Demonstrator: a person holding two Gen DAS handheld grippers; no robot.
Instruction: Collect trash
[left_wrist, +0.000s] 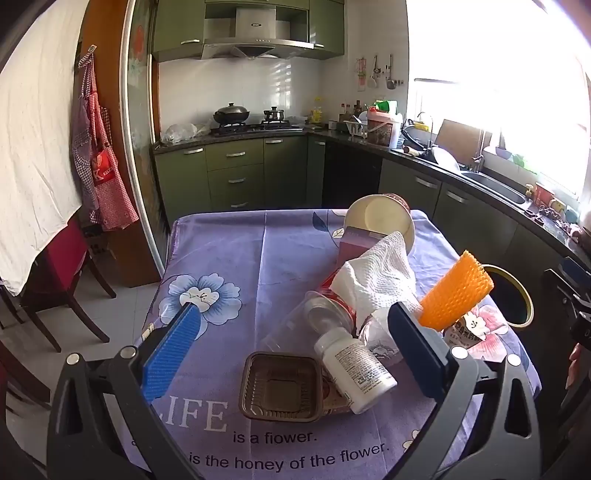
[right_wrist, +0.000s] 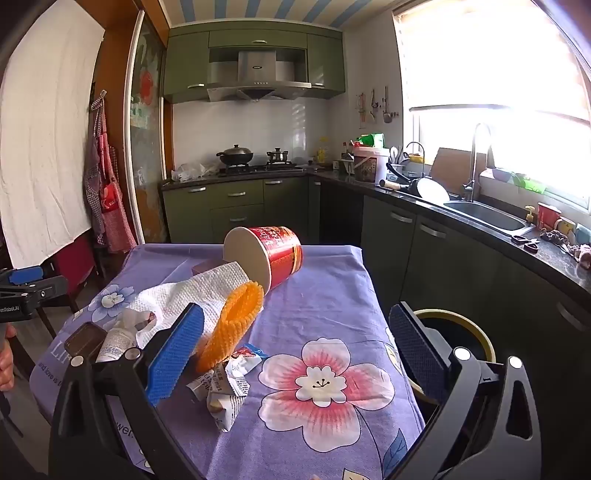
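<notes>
A heap of trash lies on the purple flowered tablecloth (left_wrist: 229, 254). Nearest me are a brown plastic tray (left_wrist: 280, 386) and a white pill bottle (left_wrist: 352, 367) on its side, with a clear cup (left_wrist: 314, 319), a white paper towel (left_wrist: 376, 280), orange foam netting (left_wrist: 456, 295) and a tipped noodle cup (left_wrist: 380, 218) behind. My left gripper (left_wrist: 295, 325) hovers open above the tray and bottle, gripping nothing. My right gripper (right_wrist: 299, 325) stands open over the table's right side, beside the orange netting (right_wrist: 232, 325), a crumpled wrapper (right_wrist: 225, 387), the paper towel (right_wrist: 192, 295) and the noodle cup (right_wrist: 264, 254).
A round bin (right_wrist: 458, 332) with a yellowish rim stands just off the table's right edge, also seen as the bin (left_wrist: 511, 295). Dark green kitchen cabinets (left_wrist: 236, 170) and a counter with a sink (right_wrist: 484, 216) lie beyond. A chair (left_wrist: 62, 273) stands left of the table.
</notes>
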